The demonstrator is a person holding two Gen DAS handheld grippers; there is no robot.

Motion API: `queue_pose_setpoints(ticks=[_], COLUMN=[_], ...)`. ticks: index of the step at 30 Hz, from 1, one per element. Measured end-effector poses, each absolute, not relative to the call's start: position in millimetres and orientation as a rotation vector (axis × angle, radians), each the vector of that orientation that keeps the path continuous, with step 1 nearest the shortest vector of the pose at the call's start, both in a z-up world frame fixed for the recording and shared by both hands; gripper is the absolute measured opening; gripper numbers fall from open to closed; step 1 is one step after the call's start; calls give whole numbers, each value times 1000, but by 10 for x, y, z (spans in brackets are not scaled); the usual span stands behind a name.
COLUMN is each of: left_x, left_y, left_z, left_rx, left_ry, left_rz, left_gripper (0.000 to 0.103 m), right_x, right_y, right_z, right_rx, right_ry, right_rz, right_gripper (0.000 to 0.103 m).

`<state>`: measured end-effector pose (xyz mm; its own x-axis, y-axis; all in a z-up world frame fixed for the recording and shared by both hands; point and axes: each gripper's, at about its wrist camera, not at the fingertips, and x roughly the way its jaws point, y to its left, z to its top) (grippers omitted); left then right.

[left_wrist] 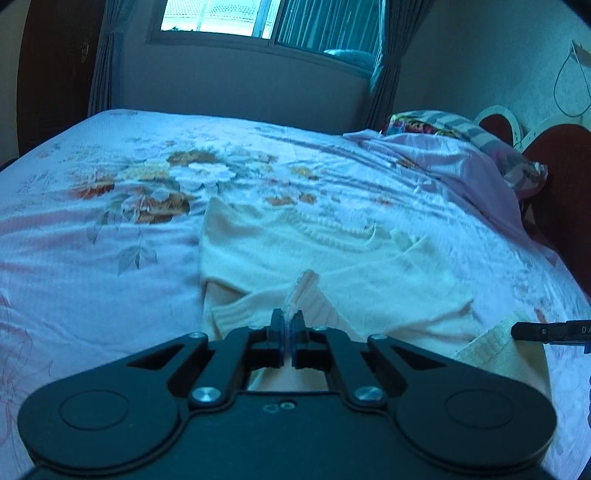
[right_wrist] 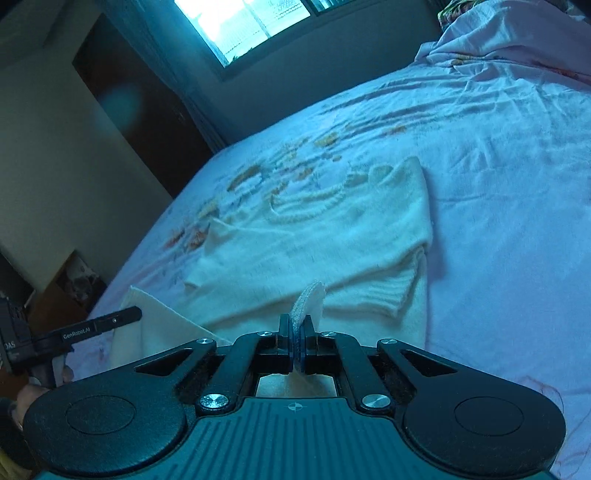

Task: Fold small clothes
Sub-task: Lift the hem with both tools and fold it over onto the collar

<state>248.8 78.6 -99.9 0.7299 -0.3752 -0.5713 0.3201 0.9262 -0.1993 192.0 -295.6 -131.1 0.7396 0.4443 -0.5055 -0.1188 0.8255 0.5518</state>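
A cream knitted sweater (left_wrist: 280,254) lies on the floral bedsheet (left_wrist: 92,229), near the edge of the bed where the person stands, its neckline toward the window (left_wrist: 221,18). Both sleeves appear already folded in across the body. The left gripper (left_wrist: 287,325) is closed tight on a pinch of the ribbed near hem; the right gripper (right_wrist: 296,328) is likewise clamped on the hem at the other side, fabric standing up between its pads. The remaining work, judging from this layout, is to carry the hem over toward the neckline, then flatten the bundle. A pillow (left_wrist: 480,144) rests by the headboard.
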Motion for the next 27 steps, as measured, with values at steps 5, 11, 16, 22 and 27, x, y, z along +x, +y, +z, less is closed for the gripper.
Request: queue_pose_setpoints(ticks=[5,11,16,22,27], left_x=[3019,3797,4311,4648,4667], left_y=[720,562,449,309,219], left_z=[-796,-824,-1130,-1651,-1777], left_rx=[-150,-179,-178,-110,9], left_ry=[596,574,617,704,737], left_rz=[-365,-321,-284,-204,-169], left_gripper=[1,1,1,2,9], right_x=[2413,3223,3809,4212,4254], right_y=[-3076,-3298,-3458,-3446,-3370], right_z=[-1074,-1060,-1362,-1868,-1987], right_rx=[516,495,473,369,314], right_ry=[593,559,585,674,707], right_rz=[296,226,159,54,-9], right_gripper=[2,2,2,2,2])
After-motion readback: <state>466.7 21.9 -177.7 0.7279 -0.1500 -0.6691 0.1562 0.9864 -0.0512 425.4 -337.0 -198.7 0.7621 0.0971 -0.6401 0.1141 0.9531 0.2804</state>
